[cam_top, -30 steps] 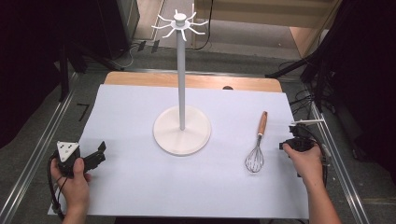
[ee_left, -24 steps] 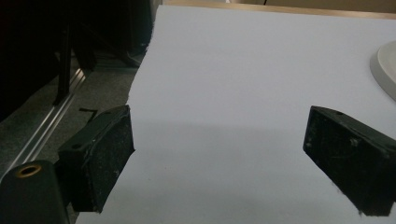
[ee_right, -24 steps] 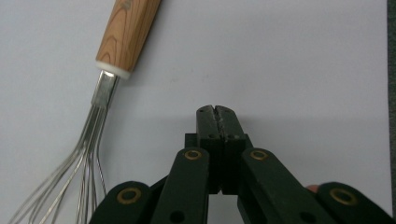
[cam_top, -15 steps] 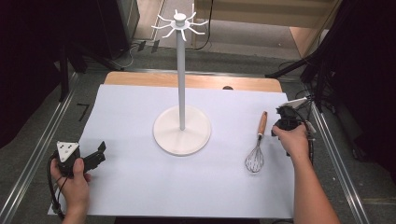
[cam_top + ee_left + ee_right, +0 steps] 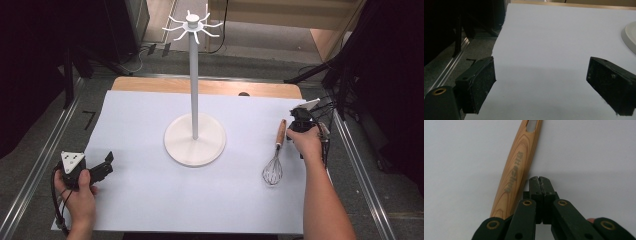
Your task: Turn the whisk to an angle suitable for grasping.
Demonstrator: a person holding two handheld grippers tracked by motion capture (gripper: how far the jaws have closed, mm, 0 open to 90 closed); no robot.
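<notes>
A whisk (image 5: pixel 276 152) with a wooden handle (image 5: pixel 516 170) and a wire head lies on the white sheet, right of a tall white hook stand (image 5: pixel 194 137). My right gripper (image 5: pixel 293 123) sits just right of the handle's far end. In the right gripper view my right gripper (image 5: pixel 539 180) is shut with nothing between its jaws, and the handle lies alongside to their left, apart from them. My left gripper (image 5: pixel 103 168) rests at the sheet's near left. In its own view the left gripper (image 5: pixel 541 82) is open over bare sheet.
The white sheet (image 5: pixel 150 200) covers most of the wooden table (image 5: pixel 220 87). Metal rails (image 5: pixel 40 165) run along both sides. The stand's round base (image 5: pixel 631 35) lies ahead and to the right of the left gripper. Dark cables (image 5: pixel 330 107) hang off the right edge.
My right gripper has moved away from the person, along the sheet's right side, up to the far end of the whisk handle. The left gripper has stayed put.
</notes>
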